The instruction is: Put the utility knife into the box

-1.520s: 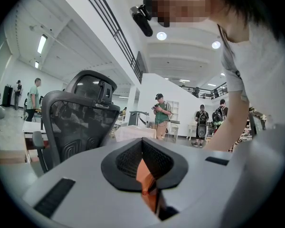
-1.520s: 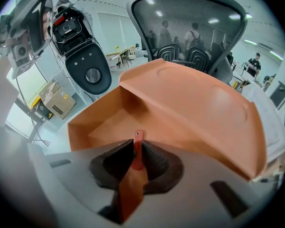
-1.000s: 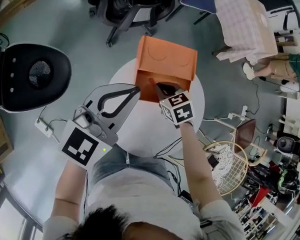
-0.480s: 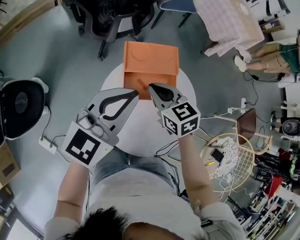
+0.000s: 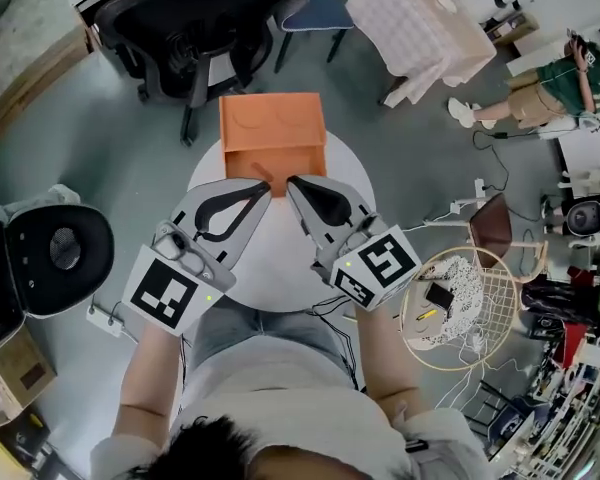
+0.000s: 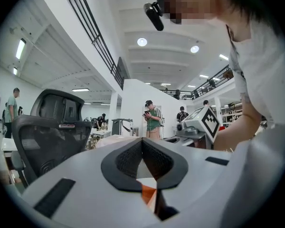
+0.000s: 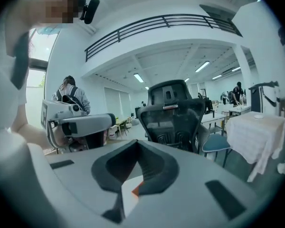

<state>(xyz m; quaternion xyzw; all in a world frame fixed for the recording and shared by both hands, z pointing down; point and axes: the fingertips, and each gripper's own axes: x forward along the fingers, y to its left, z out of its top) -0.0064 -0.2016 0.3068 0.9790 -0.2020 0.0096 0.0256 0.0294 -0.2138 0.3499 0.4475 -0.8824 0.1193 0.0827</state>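
Note:
An orange box stands open at the far side of a round white table. I cannot make out the utility knife in any view. My left gripper is shut and empty, with its tips just short of the box's near edge. My right gripper is also shut and empty. It lies beside the left one, and their tips nearly touch. In the left gripper view the jaws meet at the tip, and a sliver of the orange box shows below. The right gripper view shows its jaws closed in the same way.
A black office chair stands beyond the table, and a chair draped in white cloth is at the far right. A black round-backed seat is to the left. A wire basket and cables lie on the floor at the right. A person sits at the upper right.
My right gripper has pulled back out of the box toward me and now lies next to the left gripper. The left gripper has barely moved.

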